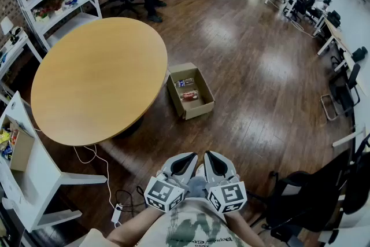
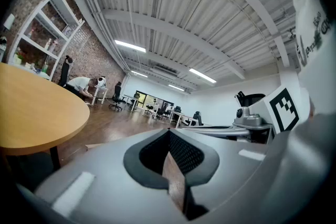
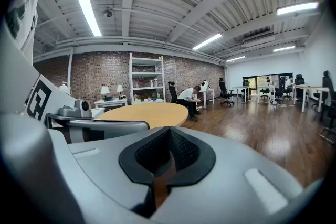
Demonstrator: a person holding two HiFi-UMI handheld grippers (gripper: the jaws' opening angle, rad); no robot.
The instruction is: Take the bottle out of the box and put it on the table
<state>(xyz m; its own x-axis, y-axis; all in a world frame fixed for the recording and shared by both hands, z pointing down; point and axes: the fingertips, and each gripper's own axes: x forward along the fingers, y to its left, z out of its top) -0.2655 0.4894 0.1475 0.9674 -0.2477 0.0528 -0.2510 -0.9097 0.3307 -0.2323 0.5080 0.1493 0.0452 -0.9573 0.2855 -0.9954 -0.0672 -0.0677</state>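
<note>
Inside box (image 1: 207,91) — red-labelled bottle (image 1: 189,95), print illegible

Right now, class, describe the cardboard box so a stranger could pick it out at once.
Find the big round wooden table in the head view. On the dark floor just off its right edge sits a cardboard box. It alone there is low and open-topped, with two bottles lying inside.
</note>
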